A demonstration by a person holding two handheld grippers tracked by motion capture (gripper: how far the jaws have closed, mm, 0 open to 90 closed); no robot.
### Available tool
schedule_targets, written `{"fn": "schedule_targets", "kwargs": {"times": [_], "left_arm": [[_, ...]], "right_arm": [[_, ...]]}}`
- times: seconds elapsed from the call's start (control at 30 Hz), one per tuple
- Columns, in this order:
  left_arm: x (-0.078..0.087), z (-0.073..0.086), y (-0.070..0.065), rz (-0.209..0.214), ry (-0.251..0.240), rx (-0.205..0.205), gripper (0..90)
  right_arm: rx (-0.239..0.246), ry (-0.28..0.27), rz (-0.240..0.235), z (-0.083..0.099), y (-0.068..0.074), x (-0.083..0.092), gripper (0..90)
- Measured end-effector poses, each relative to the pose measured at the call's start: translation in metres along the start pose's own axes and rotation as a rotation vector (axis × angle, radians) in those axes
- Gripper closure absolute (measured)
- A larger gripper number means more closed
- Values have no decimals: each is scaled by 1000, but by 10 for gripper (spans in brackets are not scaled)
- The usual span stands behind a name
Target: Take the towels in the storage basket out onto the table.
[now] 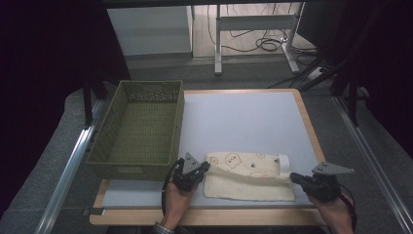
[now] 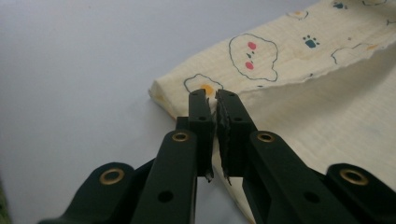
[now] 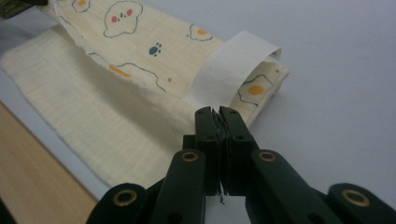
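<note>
Between my two tongs, on the grey table (image 1: 243,117), the folded cloth (image 1: 248,178) runs lengthwise from one to the other, with the wicker basket (image 1: 141,126) beyond my left gripper (image 1: 203,168). That one is clamped on the cloth's left end, my right gripper (image 1: 294,177) on its right (both pinch the folded-over top layer), equally near.

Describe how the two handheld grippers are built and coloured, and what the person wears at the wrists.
Both the left gripper and right gripper are black, with two straight jaws on linked bars set with brass-ringed rivets. Each carries a grey three-cornered plate on top and trails a black cable. A patterned cuff shows at the left wrist.
</note>
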State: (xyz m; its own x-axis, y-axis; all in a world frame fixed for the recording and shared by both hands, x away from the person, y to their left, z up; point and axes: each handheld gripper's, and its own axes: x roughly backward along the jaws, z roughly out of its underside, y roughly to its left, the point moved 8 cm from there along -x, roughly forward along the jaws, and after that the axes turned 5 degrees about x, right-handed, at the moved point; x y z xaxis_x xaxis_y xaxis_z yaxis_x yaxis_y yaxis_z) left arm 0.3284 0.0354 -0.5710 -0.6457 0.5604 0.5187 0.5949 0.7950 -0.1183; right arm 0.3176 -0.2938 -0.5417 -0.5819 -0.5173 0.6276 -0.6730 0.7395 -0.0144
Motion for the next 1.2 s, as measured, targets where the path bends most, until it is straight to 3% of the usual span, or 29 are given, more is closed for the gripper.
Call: {"fn": "schedule_targets", "kwargs": {"times": [0.3,0.5,0.67,0.73,0.87,1.0,1.2], "left_arm": [[17,12,-15,29,-15,-13,847],[20,27,-23,47,14,-15,838],[29,34,-27,68,27,-7,749],[36,33,-27,71,21,-6,704],[46,26,-27,70,-2,-6,644],[41,22,-26,89,11,-3,610],[22,28,-27,124,65,3,606]], "right_arm": [[4,4,-7,12,13,14,872],[-24,25,-15,28,13,6,861],[-41,26,-23,34,14,8,750],[-39,16,-5,34,12,14,712],[-61,-13,8,29,6,28,697],[-63,-26,16,23,1,32,694],[-40,-11,-14,18,11,21,676]]}}
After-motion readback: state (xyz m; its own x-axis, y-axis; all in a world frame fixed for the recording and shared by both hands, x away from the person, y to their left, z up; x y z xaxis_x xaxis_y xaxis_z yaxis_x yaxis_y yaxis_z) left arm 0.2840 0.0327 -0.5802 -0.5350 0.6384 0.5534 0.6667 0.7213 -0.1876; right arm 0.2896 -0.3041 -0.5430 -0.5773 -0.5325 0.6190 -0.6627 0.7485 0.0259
